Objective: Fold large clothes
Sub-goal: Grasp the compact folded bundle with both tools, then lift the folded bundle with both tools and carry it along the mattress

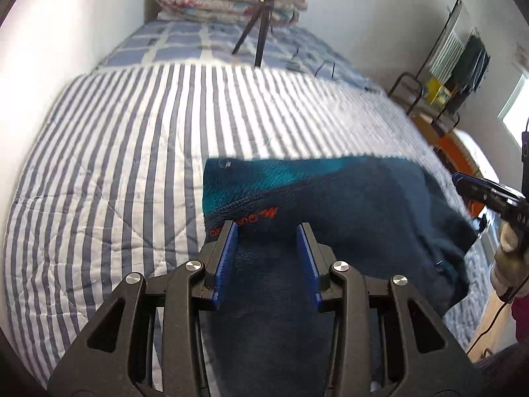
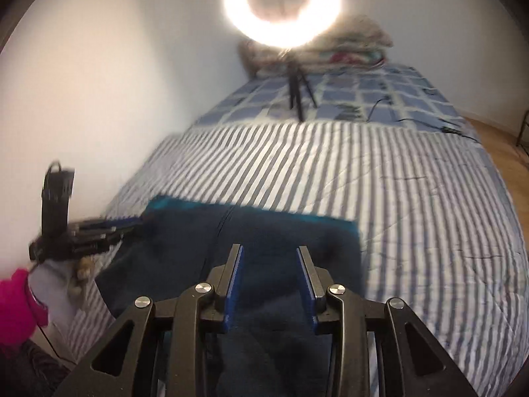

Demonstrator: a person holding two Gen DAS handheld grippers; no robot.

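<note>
A dark navy fleece garment with a teal panel and orange lettering lies folded on the striped quilt. My left gripper hovers over its near left part, jaws apart, nothing between the blue pads. In the right wrist view the same garment lies under my right gripper, which is open with no cloth between its pads. Each gripper shows in the other's view: the right gripper sits above the garment's right edge, and the left gripper is at its left corner. Motion blurs the right wrist view.
A ring light on a black tripod stands on the checked blanket further up the bed. A folded floral quilt lies at the head. A white wall runs along the left. A rack and wooden floor lie right.
</note>
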